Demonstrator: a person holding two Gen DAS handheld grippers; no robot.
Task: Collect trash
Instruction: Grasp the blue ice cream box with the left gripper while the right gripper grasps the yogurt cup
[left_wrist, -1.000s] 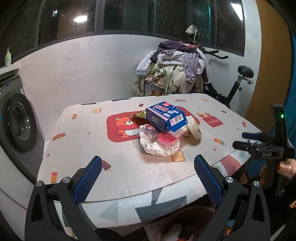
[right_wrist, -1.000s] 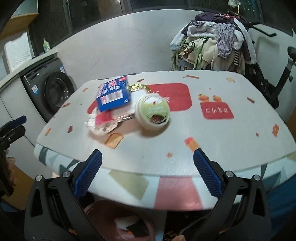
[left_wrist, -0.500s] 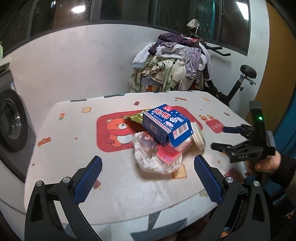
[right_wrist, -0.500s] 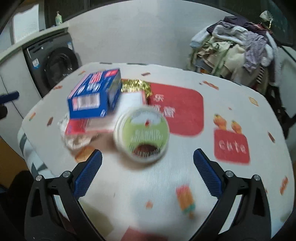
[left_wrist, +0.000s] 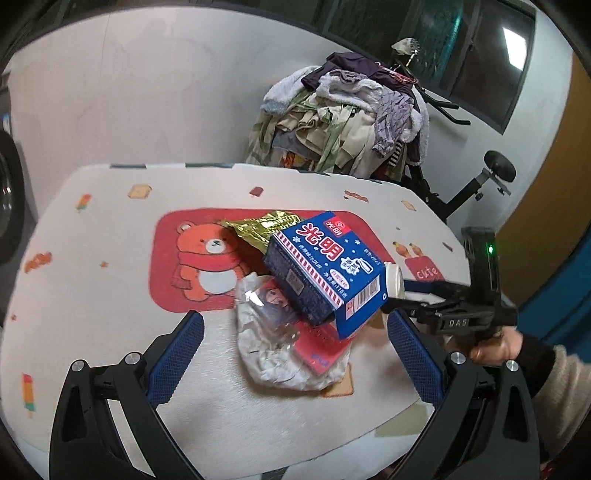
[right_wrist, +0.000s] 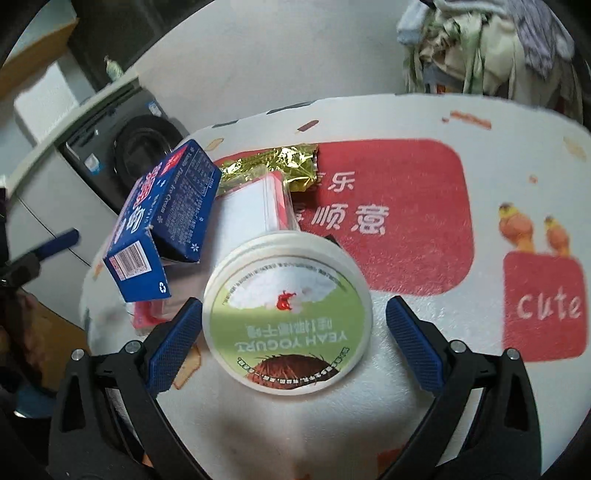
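A trash pile lies mid-table on the printed tablecloth (left_wrist: 110, 332). It holds a blue ice-cream carton (left_wrist: 325, 269), a crumpled clear bag (left_wrist: 273, 343) with a red packet (left_wrist: 321, 350) in it, and a gold wrapper (left_wrist: 262, 229). My left gripper (left_wrist: 295, 354) is open just short of the bag. A yogurt cup (right_wrist: 288, 314) lies on its side, its green lid facing my right gripper (right_wrist: 293, 345). That gripper is open, one finger on either side of the lid. The carton (right_wrist: 162, 229) leans at the cup's left. A hand (left_wrist: 495, 347) holds the right gripper (left_wrist: 402, 297).
Clothes are heaped on an exercise bike (left_wrist: 351, 122) behind the table. A washing machine (right_wrist: 140, 147) stands past the table's left side. The table edge curves near in front of both grippers. The left gripper's blue finger (right_wrist: 55, 243) shows at the left edge.
Both grippers have moved in over the table toward the pile. The right one went from the table edge to straddling the yogurt cup. The trash has not shifted.
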